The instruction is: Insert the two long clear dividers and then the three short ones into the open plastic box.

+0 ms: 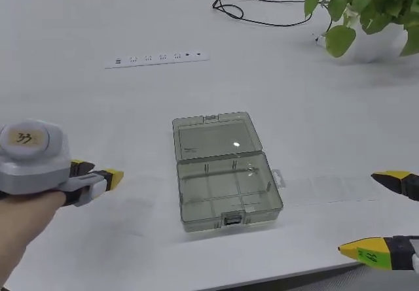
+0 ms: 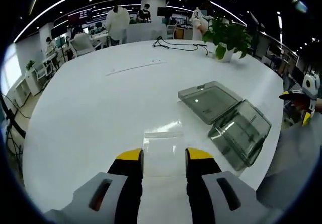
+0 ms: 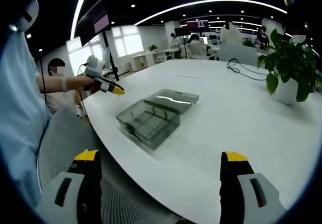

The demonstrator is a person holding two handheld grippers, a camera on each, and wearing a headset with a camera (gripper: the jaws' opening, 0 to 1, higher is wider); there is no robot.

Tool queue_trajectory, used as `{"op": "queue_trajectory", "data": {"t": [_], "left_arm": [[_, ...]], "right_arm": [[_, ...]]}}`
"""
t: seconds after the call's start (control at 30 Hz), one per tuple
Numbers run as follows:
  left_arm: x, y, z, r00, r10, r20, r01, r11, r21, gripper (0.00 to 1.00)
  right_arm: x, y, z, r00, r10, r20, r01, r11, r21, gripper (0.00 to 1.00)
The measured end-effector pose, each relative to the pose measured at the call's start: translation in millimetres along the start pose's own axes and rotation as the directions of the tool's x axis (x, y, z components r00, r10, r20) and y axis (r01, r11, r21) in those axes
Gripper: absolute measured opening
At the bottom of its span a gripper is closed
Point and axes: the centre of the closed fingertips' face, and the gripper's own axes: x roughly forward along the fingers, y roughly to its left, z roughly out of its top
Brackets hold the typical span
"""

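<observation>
The open plastic box (image 1: 226,193) sits mid-surface (image 1: 131,108), lid (image 1: 215,136) laid back, well apart from both grippers. Faint clear dividers (image 2: 163,133), edges hard to trace, lie just ahead of the left gripper (image 2: 164,154), fingers spread. The right gripper (image 3: 160,156) gapes wide, cut off in the head view.

Left gripper (image 2: 164,156) jaws slightly parted; right gripper (image 3: 160,156) jaws spread wide.
</observation>
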Motion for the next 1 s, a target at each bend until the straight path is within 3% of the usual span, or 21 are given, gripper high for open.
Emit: {"op": "queue_trajectory", "data": {"t": [0.3, 0.6, 0.67, 0.7, 0.73, 0.9, 1.0], "left_arm": [[4.6, -25.6, 31.4, 0.9952, -0.046, 0.086, 0.045, 0.999, 0.008, 0.31], [3.6, -57.4, 55.2, 0.9817, -0.086, 0.169, 0.079, 0.996, 0.052, 0.31], [2.8, -64.9, 58.9, 0.9775, -0.099, 0.187, 0.089, 0.994, 0.057, 0.31], [2.5, -73.0, 68.3, 0.9642, -0.131, 0.231, 0.113, 0.990, 0.086, 0.30], [0.3, -71.4, 63.0, 0.9733, -0.105, 0.204, 0.093, 0.993, 0.071, 0.30], [-1.5, -85.3, 67.3, 0.9652, -0.132, 0.225, 0.117, 0.990, 0.083, 0.30], [-3.9, -93.5, 69.4, 0.9599, -0.148, 0.238, 0.130, 0.987, 0.090, 0.30]], "right_arm": [[3.8, -3.1, 10.3, 0.9992, -0.014, 0.038, 0.013, 0.999, 0.033, 0.96], [16.5, -3.0, 34.2, 0.9940, -0.013, 0.109, 0.002, 0.995, 0.099, 0.87], [20.3, -3.1, 42.9, 0.9903, -0.018, 0.138, 0.003, 0.994, 0.112, 0.83], [23.0, -3.3, 46.3, 0.9897, -0.021, 0.141, 0.003, 0.992, 0.130, 0.81], [25.0, -3.2, 49.5, 0.9884, -0.023, 0.150, 0.001, 0.989, 0.145, 0.80], [40.8, 3.0, 69.3, 0.9794, -0.007, 0.202, -0.033, 0.980, 0.195, 0.75], [53.0, 10.1, 75.5, 0.9789, 0.010, 0.204, -0.055, 0.975, 0.213, 0.71]]}}
